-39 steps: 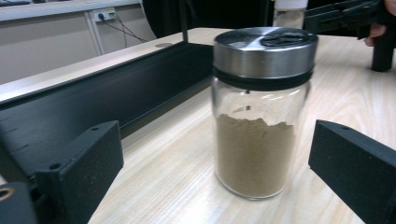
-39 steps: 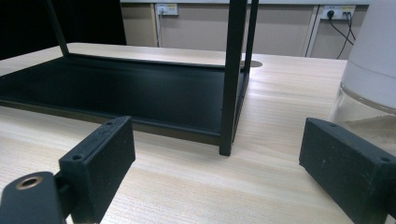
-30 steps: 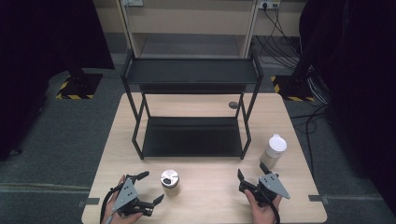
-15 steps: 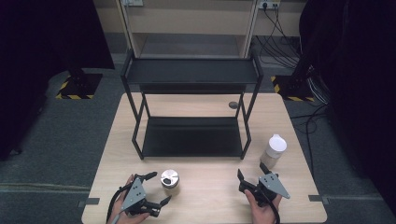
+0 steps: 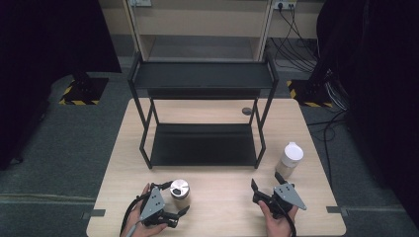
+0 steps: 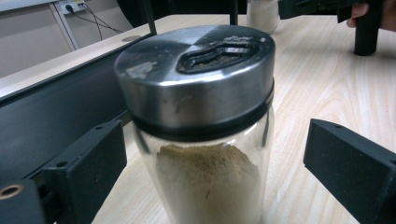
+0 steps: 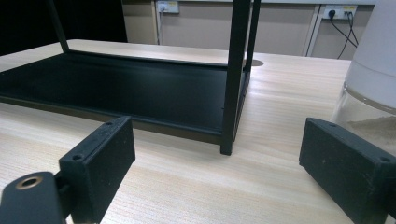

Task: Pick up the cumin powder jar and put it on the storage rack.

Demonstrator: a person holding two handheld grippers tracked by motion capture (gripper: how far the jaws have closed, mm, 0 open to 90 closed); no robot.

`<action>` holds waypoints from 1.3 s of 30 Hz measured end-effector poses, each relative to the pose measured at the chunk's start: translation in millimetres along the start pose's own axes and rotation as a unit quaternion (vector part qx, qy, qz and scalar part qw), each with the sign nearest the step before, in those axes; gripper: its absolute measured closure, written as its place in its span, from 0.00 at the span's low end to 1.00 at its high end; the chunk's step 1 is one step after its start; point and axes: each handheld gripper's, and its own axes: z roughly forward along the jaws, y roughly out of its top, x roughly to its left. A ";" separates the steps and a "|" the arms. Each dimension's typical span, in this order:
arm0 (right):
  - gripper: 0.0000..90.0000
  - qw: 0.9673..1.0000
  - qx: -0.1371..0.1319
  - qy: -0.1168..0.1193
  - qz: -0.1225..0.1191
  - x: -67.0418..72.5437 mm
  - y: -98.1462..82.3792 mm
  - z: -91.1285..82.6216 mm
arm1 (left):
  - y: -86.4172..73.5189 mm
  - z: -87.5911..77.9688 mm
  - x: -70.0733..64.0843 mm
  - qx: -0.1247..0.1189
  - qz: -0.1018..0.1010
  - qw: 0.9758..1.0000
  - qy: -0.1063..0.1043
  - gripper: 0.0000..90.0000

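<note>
A glass jar of tan powder with a metal shaker lid (image 5: 179, 189) (image 6: 201, 107) stands upright near the table's front edge. My left gripper (image 5: 176, 198) (image 6: 217, 154) has one black jaw on each side of it. The jaws have just been closing, with the jar between them, and a gap still shows at the right jaw. My right gripper (image 5: 266, 181) (image 7: 219, 140) rests open at the front right with nothing between its fingers. Just right of it stands a white-lidded jar (image 5: 290, 158) (image 7: 373, 84).
A black two-tier metal rack (image 5: 202, 79) stands mid-table, its lower shelf (image 7: 140, 93) low over the wood and a leg (image 7: 233, 79) just ahead of my right gripper. The table's front edge (image 5: 217, 234) runs under both hands. A round hole (image 5: 246, 111) lies behind the rack.
My left gripper has slid right toward the metal-lidded jar, and its jaws now stand on both sides of it. The right gripper has stayed put.
</note>
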 end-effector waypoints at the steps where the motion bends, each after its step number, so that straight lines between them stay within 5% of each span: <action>1: 0.12 1.000 0.000 0.000 0.000 -0.1 0.0 0.0 | 0.8 1.1 -0.1 0.001 -0.001 1.000 0.001 0.06; 7: 0.12 1.000 0.000 0.001 0.000 -0.3 0.0 0.0 | 3.0 3.9 -1.6 0.006 -0.012 1.000 0.011 0.12; 15: 0.12 1.000 0.001 0.001 -0.001 -0.3 0.2 0.2 | 4.6 5.3 -1.4 0.010 -0.015 1.000 0.012 0.31; 30: 0.12 1.000 0.002 0.001 -0.004 0.3 0.8 0.5 | 3.4 4.5 -2.3 0.006 -0.030 0.999 0.017 0.33; 35: 0.12 1.000 0.001 0.001 -0.002 -0.1 0.5 0.3 | 1.7 -0.1 -2.8 -0.010 -0.048 0.998 0.035 0.34; 39: 0.12 1.000 0.002 0.001 -0.002 -0.1 0.7 0.4 | 4.1 -9.1 -9.6 -0.040 -0.058 0.995 0.072 0.34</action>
